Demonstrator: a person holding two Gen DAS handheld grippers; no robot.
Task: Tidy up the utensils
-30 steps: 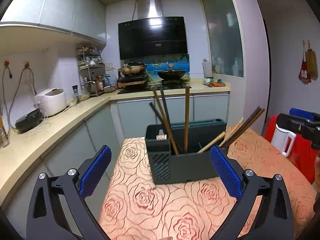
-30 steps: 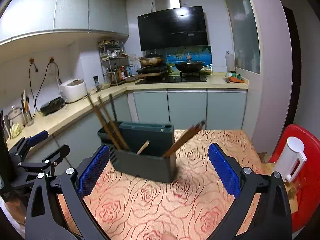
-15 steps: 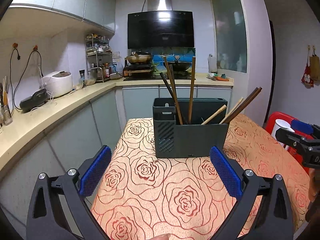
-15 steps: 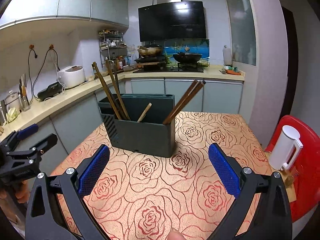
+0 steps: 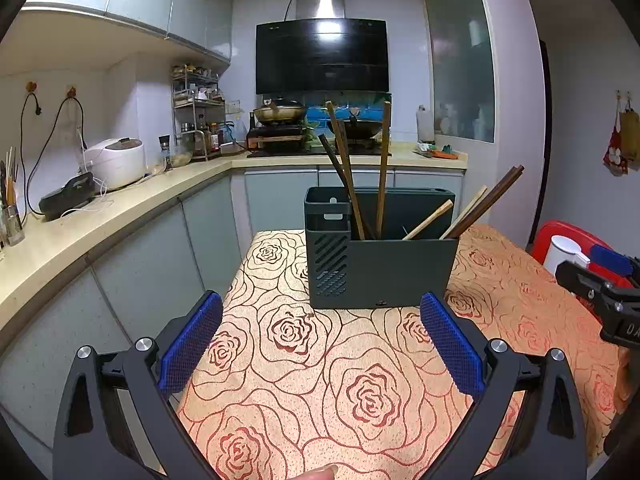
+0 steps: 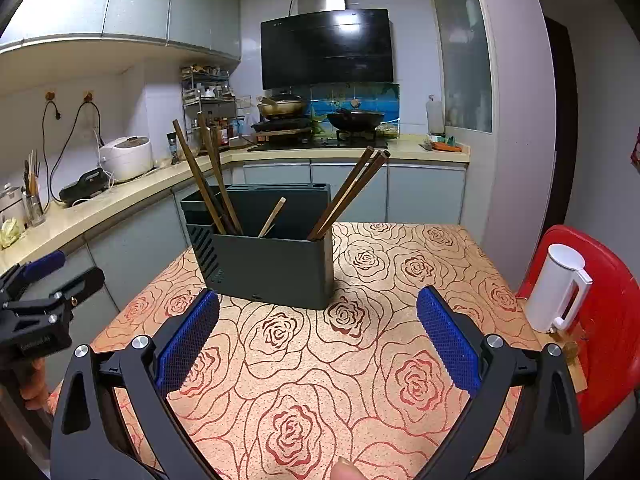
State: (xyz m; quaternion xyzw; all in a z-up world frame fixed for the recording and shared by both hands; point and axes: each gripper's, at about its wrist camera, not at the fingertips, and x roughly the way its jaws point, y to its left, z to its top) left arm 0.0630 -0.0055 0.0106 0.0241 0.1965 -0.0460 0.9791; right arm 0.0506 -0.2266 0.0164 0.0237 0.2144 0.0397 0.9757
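The dark holder (image 5: 382, 264) stands on the rose-patterned worktop (image 5: 320, 380), straight ahead of both tools and apart from them, its long side running left to right. From the left tool (image 5: 320, 344), spread wide and empty, the holder is faced squarely; this tool is judged the nearer. In the left end of the holder, chopsticks (image 5: 348, 168) stand near upright. Toward the right end, more chopsticks (image 5: 486, 204) are seen leaning out over the rim. The right tool (image 6: 318, 340) is likewise spread wide and empty, with the holder ahead and slightly left.
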